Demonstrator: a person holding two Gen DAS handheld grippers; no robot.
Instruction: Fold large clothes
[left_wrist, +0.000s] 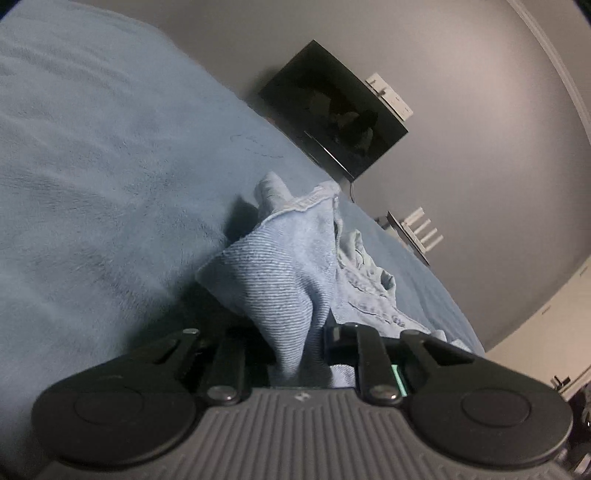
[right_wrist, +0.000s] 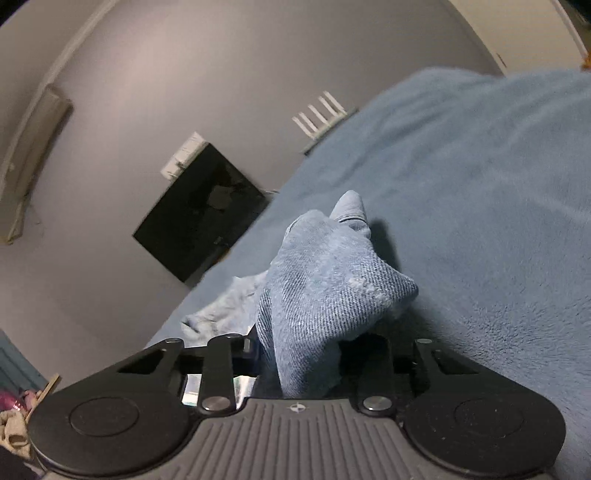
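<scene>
You are working with two grippers: left gripper is clamping one jeans fold, right gripper another, both bunches lifting off one blue blanket.

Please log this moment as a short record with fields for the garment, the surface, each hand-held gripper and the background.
garment: light blue denim garment, bunched, partly lifted
surface: blue fleece blanket
left hand-held gripper: shut on a denim fold
right hand-held gripper: shut on another denim fold
background: dark screen on a grey wall
</scene>
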